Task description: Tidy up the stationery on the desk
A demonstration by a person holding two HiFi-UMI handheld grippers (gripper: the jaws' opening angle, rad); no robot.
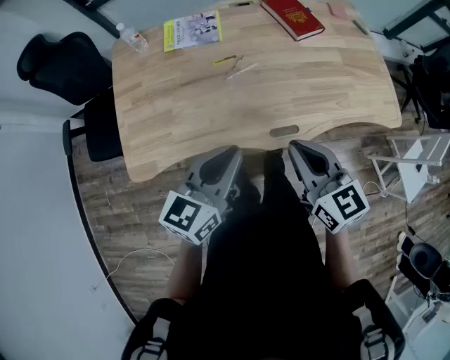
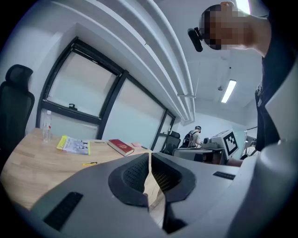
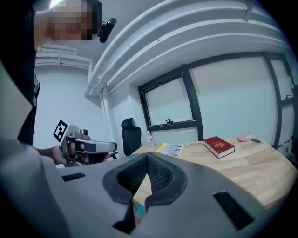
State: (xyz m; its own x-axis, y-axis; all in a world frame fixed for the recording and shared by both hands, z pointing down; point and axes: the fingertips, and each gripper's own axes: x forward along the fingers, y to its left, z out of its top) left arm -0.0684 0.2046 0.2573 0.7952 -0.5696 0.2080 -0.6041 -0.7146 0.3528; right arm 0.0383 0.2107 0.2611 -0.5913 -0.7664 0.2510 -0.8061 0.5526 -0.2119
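Pens (image 1: 241,70) lie on the bench (image 1: 316,84) well ahead of both sets of fingers, with a yellow booklet (image 1: 192,31), a red book (image 1: 292,17) and a bottle (image 1: 132,36) farther beyond them. Left gripper (image 1: 226,151) and right gripper (image 1: 299,146) hover side by side at the bench's near edge, fingers closed on nothing.

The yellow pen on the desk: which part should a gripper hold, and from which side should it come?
Grip the yellow pen at mid-barrel, coming from above with the jaws across its thin width. It lies flat on the desk, so its sides are probably the only free faces. A pale pen lies close beside it; keep clear.
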